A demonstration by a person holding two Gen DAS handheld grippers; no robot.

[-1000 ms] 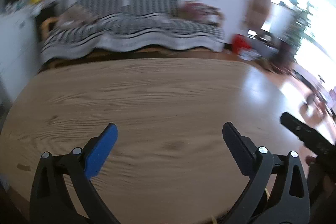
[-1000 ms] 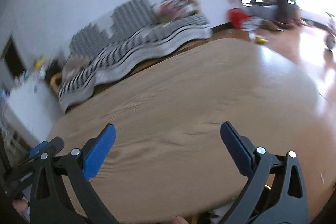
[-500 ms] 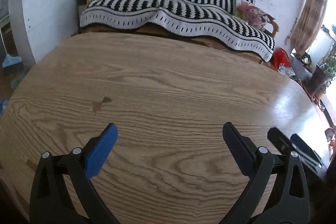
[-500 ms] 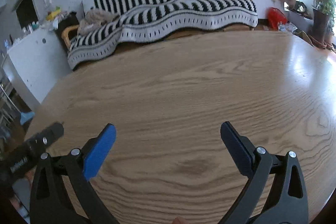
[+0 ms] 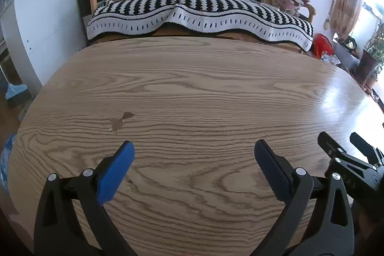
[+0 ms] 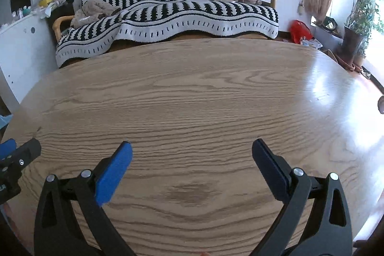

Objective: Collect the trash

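Note:
Both grippers hover over an oval wooden table (image 5: 192, 92), side by side. My left gripper (image 5: 194, 148) is open, nothing between its blue pads. My right gripper (image 6: 191, 148) is open too and holds nothing. The right gripper's black fingers (image 5: 345, 160) show at the right edge of the left wrist view; the left gripper's tip (image 6: 21, 155) shows at the left edge of the right wrist view. No trash lies on the tabletop (image 6: 192, 92) in either view. A small brown chipped mark (image 5: 121, 120) sits on the wood left of centre.
Behind the table stands a sofa under a black-and-white striped blanket (image 5: 199, 8). A white cabinet (image 5: 40, 28) with clutter on top is at the left. A red bag (image 5: 322, 44) and potted plants (image 6: 357, 23) are on the floor at the right.
Both views have swung from a blurred, tilted sweep to a steady level look across the table toward the sofa. Both grippers stayed open.

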